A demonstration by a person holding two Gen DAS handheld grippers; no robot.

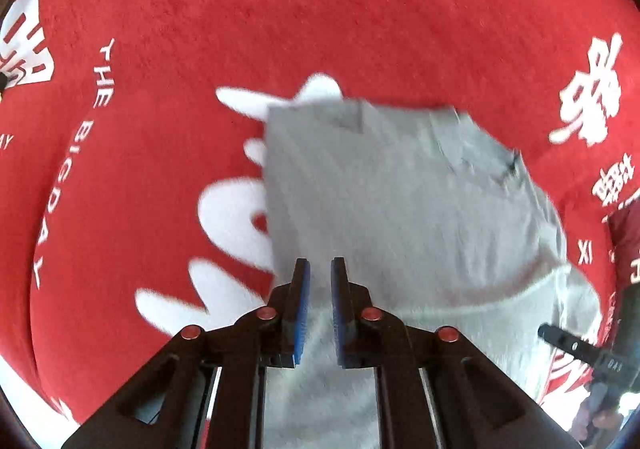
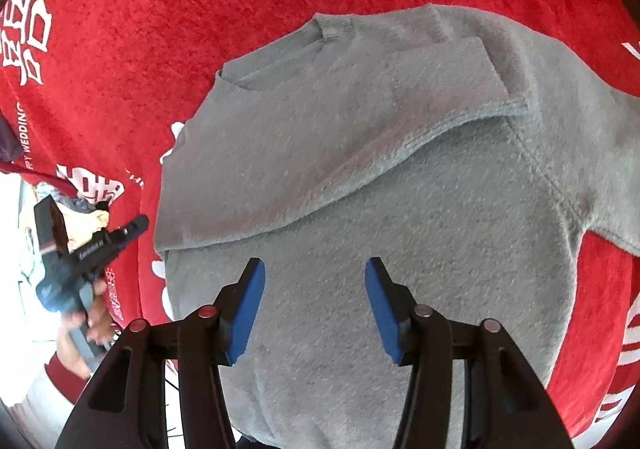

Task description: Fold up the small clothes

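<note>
Looking along the left gripper (image 1: pixel 320 269), I see its blue pads parted with nothing clamped, hanging above the grey top (image 1: pixel 392 209), which lies on the red cloth (image 1: pixel 280 9) (white lettering all over it). From the right gripper (image 2: pixel 316 269), jaws wide and empty too, one sleeve (image 2: pixel 440 77) is folded across the chest. Next fold, I'd judge: pinch the other sleeve's edge cleanly, one layer only, and lay it flat.

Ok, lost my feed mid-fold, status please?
Left gripper open, nothing held. Right gripper open above the grey top. One sleeve folded across its body, on the red cloth. Nothing in the way.
</note>
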